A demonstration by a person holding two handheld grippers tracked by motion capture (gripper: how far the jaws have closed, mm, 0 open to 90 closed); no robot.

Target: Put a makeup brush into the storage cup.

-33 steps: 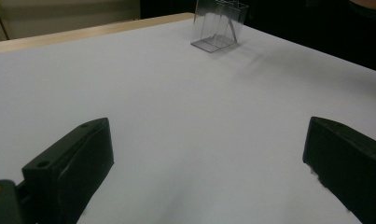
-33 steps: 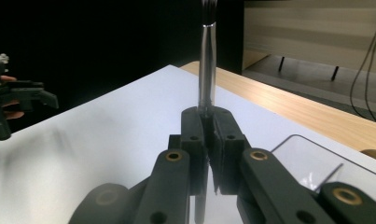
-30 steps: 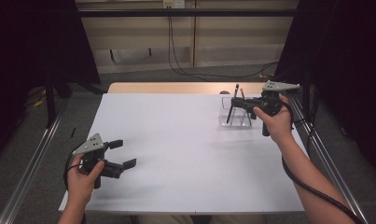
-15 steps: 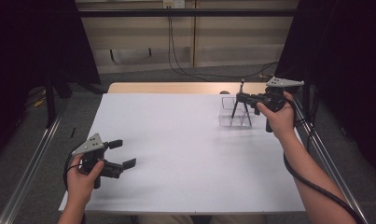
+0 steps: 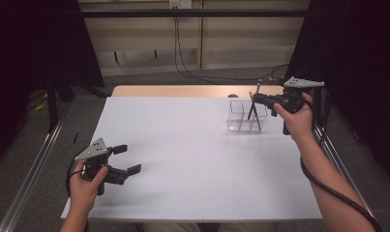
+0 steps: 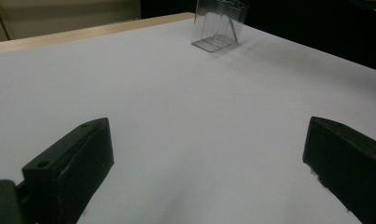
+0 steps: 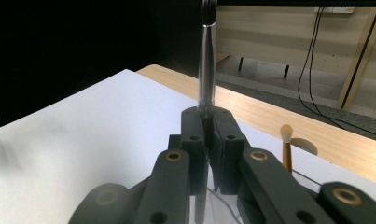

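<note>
Insertion of a slim dark makeup brush with a metallic ferrule (image 7: 206, 60) into a clear plastic two-compartment organiser (image 5: 246, 116) is being carried out near the far right corner of the white table sheet (image 5: 183, 159). The brush is being gripped by the right gripper (image 5: 258, 98), whose jaws are being pressed closed on its handle; in the right gripper view the shaft is seen rising upright from between the pads. In the high view its lower end is being angled down into the organiser, though which compartment is being entered cannot be told. A second brush with a pale tuft and wooden handle (image 7: 286, 149) is being shown just beyond the jaws, standing upright. The left gripper (image 5: 127, 160) is being held low over the near left of the sheet, well apart from the organiser, its jaws standing wide open and empty.

Risks are being judged as follows: the light organiser is likely being exposed to tipping or sliding if the tilted handle is pressed sideways against a wall, since nothing is bracing it; the brush may also be caught on the rim if released too high.
</note>
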